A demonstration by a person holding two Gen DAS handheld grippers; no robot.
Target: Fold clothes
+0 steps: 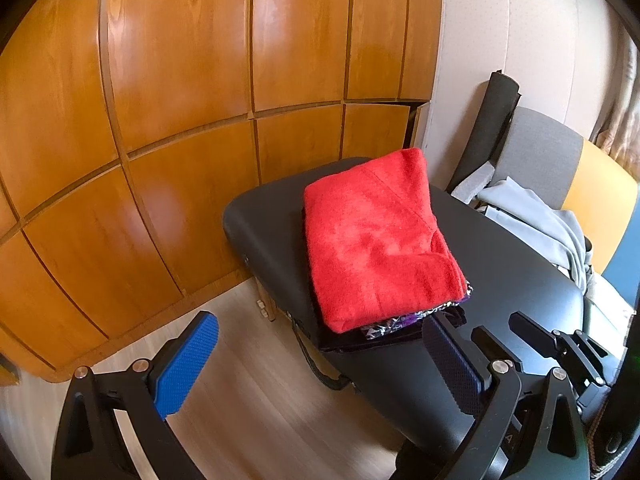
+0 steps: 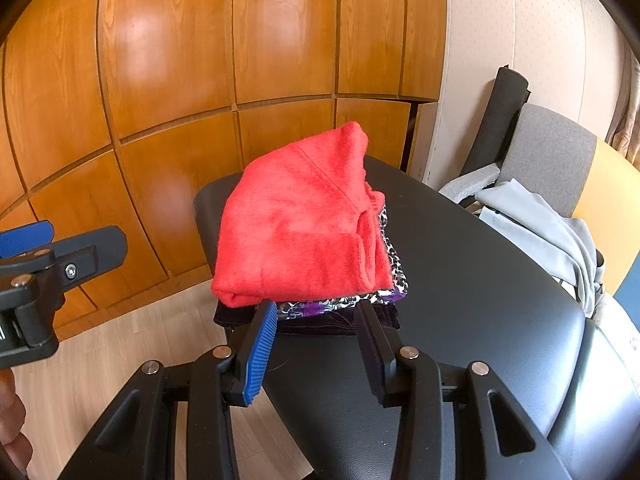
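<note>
Left gripper point(image 1: 320, 356) spread wide, blue-padded fingers point(image 1: 188, 364) far apart, nothing between them. Right gripper point(image 2: 316, 344) parted too, narrower, its fingers point(image 2: 260, 352) level and pointing ahead, nothing pinched. In the right wrist view the left gripper point(image 2: 52, 248) pokes in from the left edge, side by side with the right. A bit of bare hand point(image 2: 12, 428) shows at the lower left corner.

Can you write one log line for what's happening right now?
left gripper open, empty | right gripper open, empty | folded red fleece garment atop stack | black padded table
</note>
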